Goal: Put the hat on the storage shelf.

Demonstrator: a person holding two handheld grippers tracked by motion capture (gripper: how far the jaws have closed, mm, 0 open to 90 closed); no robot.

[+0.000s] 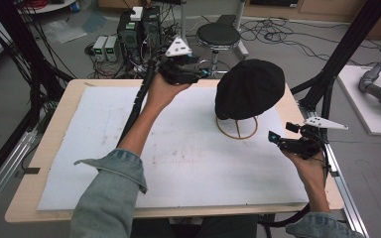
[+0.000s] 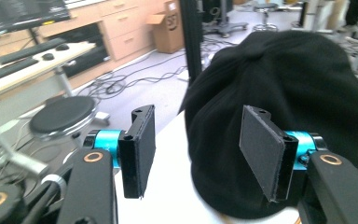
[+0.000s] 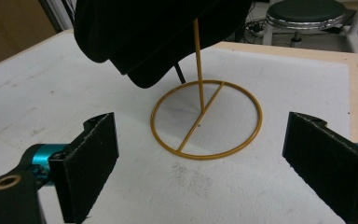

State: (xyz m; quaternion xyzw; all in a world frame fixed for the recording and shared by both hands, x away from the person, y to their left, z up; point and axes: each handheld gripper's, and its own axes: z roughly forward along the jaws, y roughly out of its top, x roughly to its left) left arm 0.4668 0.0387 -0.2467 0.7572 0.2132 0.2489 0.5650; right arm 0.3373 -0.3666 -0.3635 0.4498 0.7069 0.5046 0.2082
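The left gripper [image 2: 193, 154] has its jaws partly apart with nothing between the pads; the cap [image 2: 279, 116] sits just beyond them, overlapping the right-hand pad. The cap rests on the stand [image 1: 237, 130], on the table [image 1: 59, 114]. The right gripper [image 3: 214, 172], jaws wide and empty, faces the stand's ring base from near the cap. Judged step: cap just placed or about to be grasped. The next move calls for clearing the brim without tipping the stand.

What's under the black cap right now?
The black cap sits on a gold wire stand: an upright rod rises from its ring base on the white mat. The stand's top is hidden inside the cap.
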